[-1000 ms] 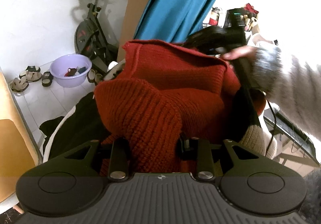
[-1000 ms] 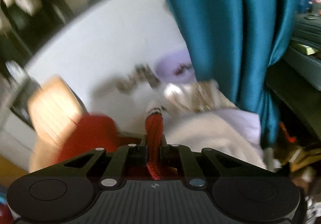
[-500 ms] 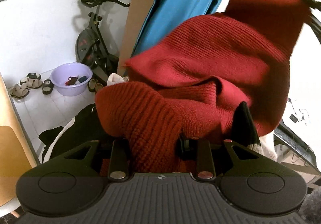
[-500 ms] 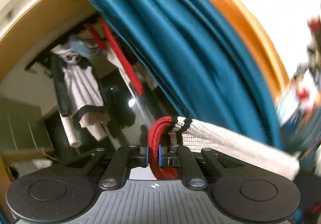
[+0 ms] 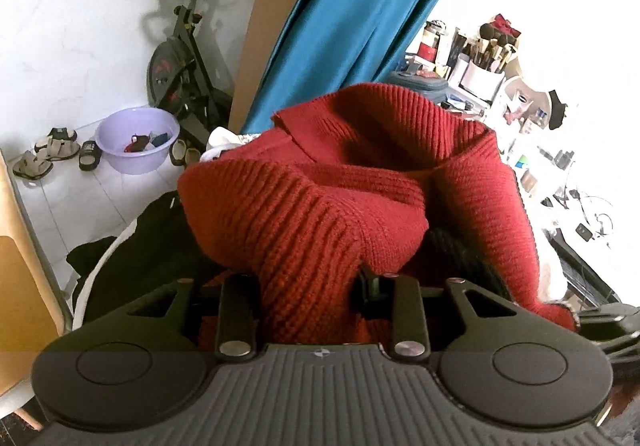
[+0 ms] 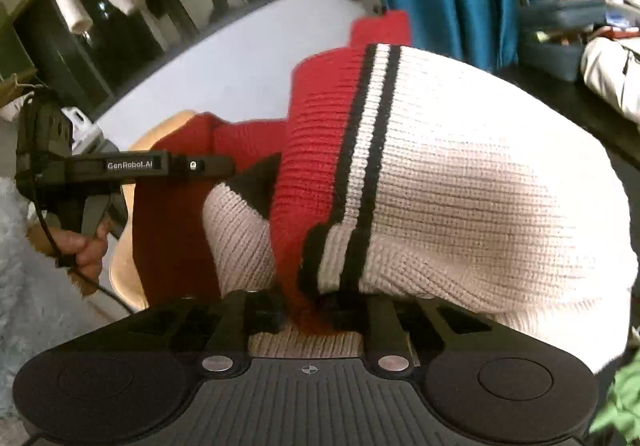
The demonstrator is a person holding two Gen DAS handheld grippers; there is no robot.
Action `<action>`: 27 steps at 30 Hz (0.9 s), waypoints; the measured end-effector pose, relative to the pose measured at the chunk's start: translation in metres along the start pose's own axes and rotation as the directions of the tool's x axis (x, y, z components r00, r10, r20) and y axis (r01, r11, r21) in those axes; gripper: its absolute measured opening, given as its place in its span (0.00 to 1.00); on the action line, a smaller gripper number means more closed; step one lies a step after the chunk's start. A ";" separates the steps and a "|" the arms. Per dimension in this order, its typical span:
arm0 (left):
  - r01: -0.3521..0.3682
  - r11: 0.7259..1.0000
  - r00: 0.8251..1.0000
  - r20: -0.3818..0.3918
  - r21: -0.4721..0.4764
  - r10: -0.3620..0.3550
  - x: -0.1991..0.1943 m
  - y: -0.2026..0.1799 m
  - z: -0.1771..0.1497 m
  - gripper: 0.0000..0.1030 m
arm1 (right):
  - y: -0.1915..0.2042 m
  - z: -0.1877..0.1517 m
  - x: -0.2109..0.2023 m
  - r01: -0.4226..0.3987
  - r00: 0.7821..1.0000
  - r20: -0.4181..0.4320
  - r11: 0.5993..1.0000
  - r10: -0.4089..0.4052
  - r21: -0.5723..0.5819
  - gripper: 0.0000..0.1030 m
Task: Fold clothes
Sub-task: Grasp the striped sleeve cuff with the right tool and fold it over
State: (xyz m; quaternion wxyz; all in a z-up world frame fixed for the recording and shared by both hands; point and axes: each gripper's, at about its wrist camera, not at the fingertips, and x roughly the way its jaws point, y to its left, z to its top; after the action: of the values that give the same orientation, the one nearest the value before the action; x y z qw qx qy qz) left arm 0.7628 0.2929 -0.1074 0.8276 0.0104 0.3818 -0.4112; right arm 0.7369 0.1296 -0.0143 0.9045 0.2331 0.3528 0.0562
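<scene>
the sweater (image 5: pixel 352 182) fills both views: a red ribbed knit with a cream panel (image 6: pixel 480 174) and black stripes, bunched in a heap in front of the curtain (image 5: pixel 360 6). the curtain is teal and hangs behind the sweater, beside a wooden post. left of the curtain stands an exercise bike (image 5: pixel 180 62) against a white wall, and below the bike a lilac basin (image 5: pixel 136 146) sits on the tiled floor with sandals (image 5: pixel 44 158) just beside it. right of the curtain a cluttered shelf (image 5: pixel 480 58) holds brushes and bottles.

the left gripper (image 5: pixel 312 286) has a thick red fold of the sweater pinched between its jaws, which are easing apart slightly but still press the knit. in the right view a hand (image 6: pixel 86 250) holds that gripper's handle, left of the sweater.

the right gripper (image 6: pixel 308 310) has its jaws opening; the red edge of the sweater still lies between them, no longer squeezed.
</scene>
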 end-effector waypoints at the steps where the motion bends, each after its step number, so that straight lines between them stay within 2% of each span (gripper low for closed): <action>1: 0.002 1.000 1.000 -0.003 -0.004 -0.002 0.000 0.001 -0.001 0.35 | 0.000 0.004 -0.011 -0.011 1.000 0.018 1.000 0.011 0.020 0.44; 2: 0.006 1.000 1.000 -0.006 -0.009 -0.006 0.001 0.003 -0.001 0.35 | 0.002 0.011 -0.023 -0.019 0.999 0.046 0.999 0.017 0.039 0.62; 4: 0.010 1.000 1.000 -0.014 -0.019 -0.011 0.003 0.004 -0.002 0.39 | 0.004 0.025 -0.049 -0.065 0.991 0.119 0.996 0.057 0.063 0.77; 6: 0.019 1.000 0.999 -0.027 -0.022 -0.020 0.006 0.005 -0.004 0.43 | 0.004 0.038 -0.069 -0.097 0.981 0.177 0.993 0.084 0.066 0.85; 8: 0.023 0.999 0.999 -0.041 -0.023 -0.024 0.010 0.006 -0.006 0.50 | 0.002 0.051 -0.081 -0.082 0.973 0.221 0.995 0.068 0.055 0.92; 10: 0.033 0.999 0.998 -0.055 -0.019 -0.034 0.013 0.005 -0.009 0.59 | 0.002 0.063 -0.084 -0.051 0.973 0.227 0.998 0.042 0.030 0.94; 13: 0.035 0.999 0.997 -0.063 0.013 -0.034 0.016 0.000 -0.012 0.64 | 0.008 0.070 -0.091 -0.012 0.979 0.205 1.000 0.014 -0.009 0.95; 17: 0.033 0.997 0.997 -0.072 0.064 -0.028 0.019 -0.003 -0.014 0.67 | 0.007 0.090 -0.096 0.082 0.981 0.181 0.993 -0.066 -0.084 0.99; 19: 0.035 0.996 0.996 -0.079 0.078 -0.029 0.023 -0.003 -0.016 0.72 | 0.002 0.094 -0.082 0.105 0.980 0.178 0.990 -0.087 -0.094 0.99; 23: 0.041 0.993 0.996 -0.084 0.113 -0.032 0.031 -0.006 -0.019 0.82 | -0.004 0.110 -0.017 0.138 0.983 0.134 0.987 -0.126 -0.087 0.99; 26: 0.022 0.989 0.997 -0.070 0.147 -0.012 0.033 -0.007 -0.017 0.79 | -0.004 0.120 0.039 0.143 0.988 0.072 0.984 -0.136 -0.103 0.99; 27: 0.014 0.987 0.998 -0.066 0.157 -0.003 0.033 -0.007 -0.016 0.55 | -0.004 0.122 0.054 0.171 0.985 0.047 0.976 -0.166 -0.131 0.99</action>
State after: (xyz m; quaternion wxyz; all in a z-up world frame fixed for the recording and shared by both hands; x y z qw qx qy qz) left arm 0.7606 0.2710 -0.1376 0.8096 0.0875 0.3750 -0.4430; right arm 0.8583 0.0941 0.0289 0.9258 0.1418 0.3505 -0.0014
